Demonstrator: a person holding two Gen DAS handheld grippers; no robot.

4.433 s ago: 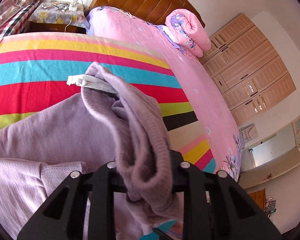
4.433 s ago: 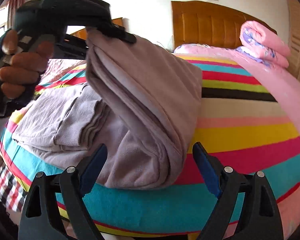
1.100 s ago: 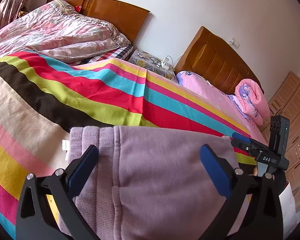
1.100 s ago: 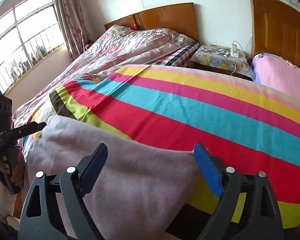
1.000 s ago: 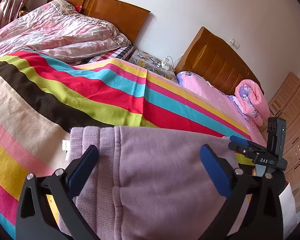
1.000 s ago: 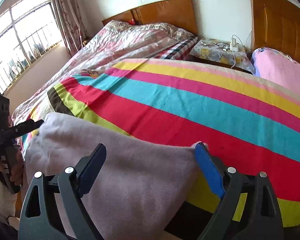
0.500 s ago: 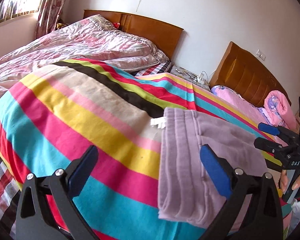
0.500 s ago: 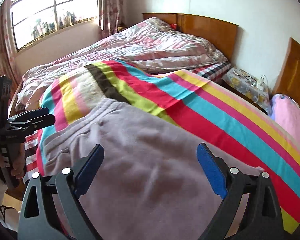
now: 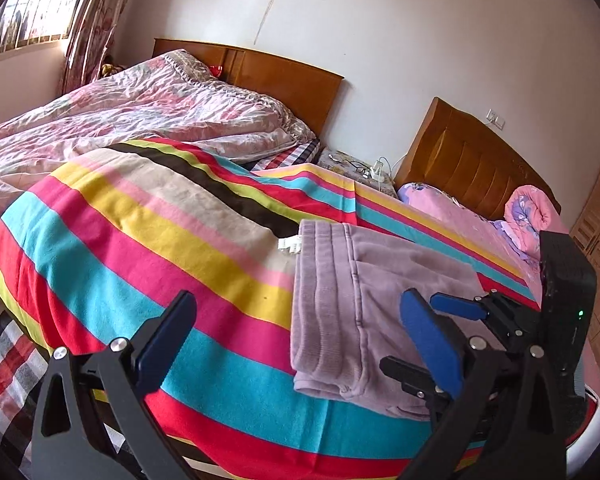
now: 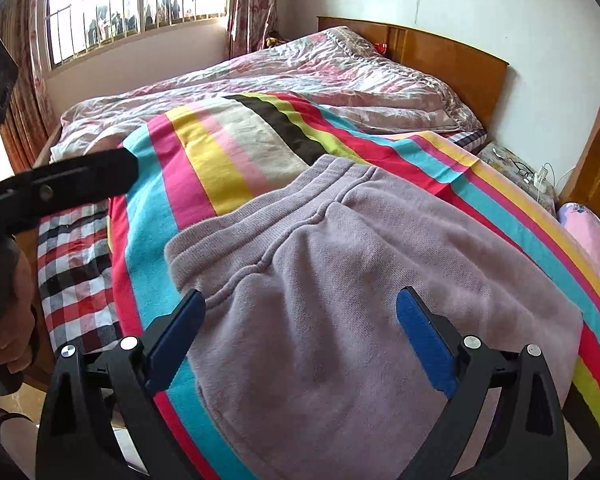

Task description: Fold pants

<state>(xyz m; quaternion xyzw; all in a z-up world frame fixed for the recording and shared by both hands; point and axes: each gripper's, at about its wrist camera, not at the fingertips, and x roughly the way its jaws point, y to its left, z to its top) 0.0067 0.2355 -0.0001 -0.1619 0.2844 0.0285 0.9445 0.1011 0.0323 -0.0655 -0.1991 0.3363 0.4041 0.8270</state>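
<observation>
Left wrist view shows the folded purple pants (image 9: pixel 364 308) lying flat on the striped blanket (image 9: pixel 148 240) on the bed. The left gripper (image 9: pixel 296 344) has its jaws wide apart with nothing in them. The right gripper (image 10: pixel 296 332) hangs over the pants; its jaws have just been opening and hold nothing, spread wide.
</observation>
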